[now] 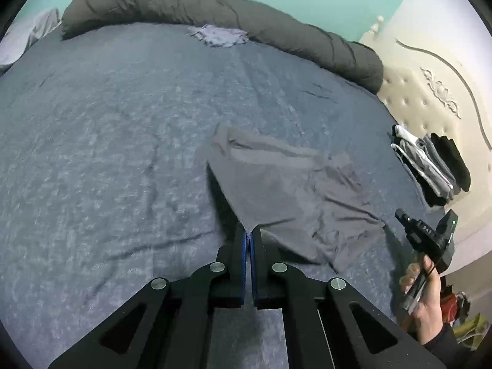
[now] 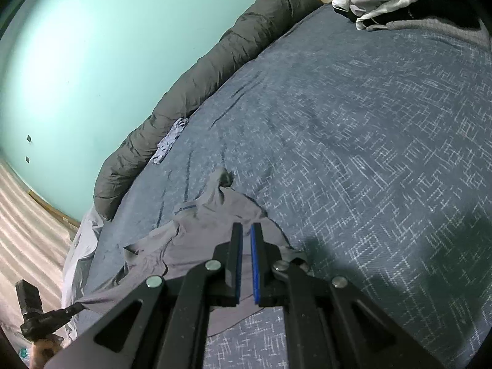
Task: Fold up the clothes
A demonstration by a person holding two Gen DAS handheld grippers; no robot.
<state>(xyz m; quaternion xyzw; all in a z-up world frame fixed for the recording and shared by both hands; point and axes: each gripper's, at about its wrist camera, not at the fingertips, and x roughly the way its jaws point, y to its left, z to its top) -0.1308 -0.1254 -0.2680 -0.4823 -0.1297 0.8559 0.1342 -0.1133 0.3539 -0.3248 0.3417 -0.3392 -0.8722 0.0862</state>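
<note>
Grey jersey, thin and limp: the shirt (image 1: pixel 289 190) lies rumpled on the bed (image 1: pixel 107 129), toward the near edge and nearer the headboard (image 1: pixel 430 92) end. It looks light and soft, so it will likely sag and crease wherever it is not held, and slide easily over the patterned cover. A hem corner or a shoulder seam seems the best hold, with two corners held at once to keep an edge taut.

The left gripper (image 1: pixel 248 230) is clenched on a pinch of the shirt's edge, the cloth drawn up into a peak at the tips. The right gripper (image 2: pixel 246 230) has its pads almost together over the shirt; whether cloth is caught between them I cannot tell.

Further out, a stack (image 1: pixel 430 166) of clothes sits at the headboard edge, a rolled duvet (image 1: pixel 215 9) lines the far edge, and a small rag (image 1: pixel 220 35) lies beside it.
</note>
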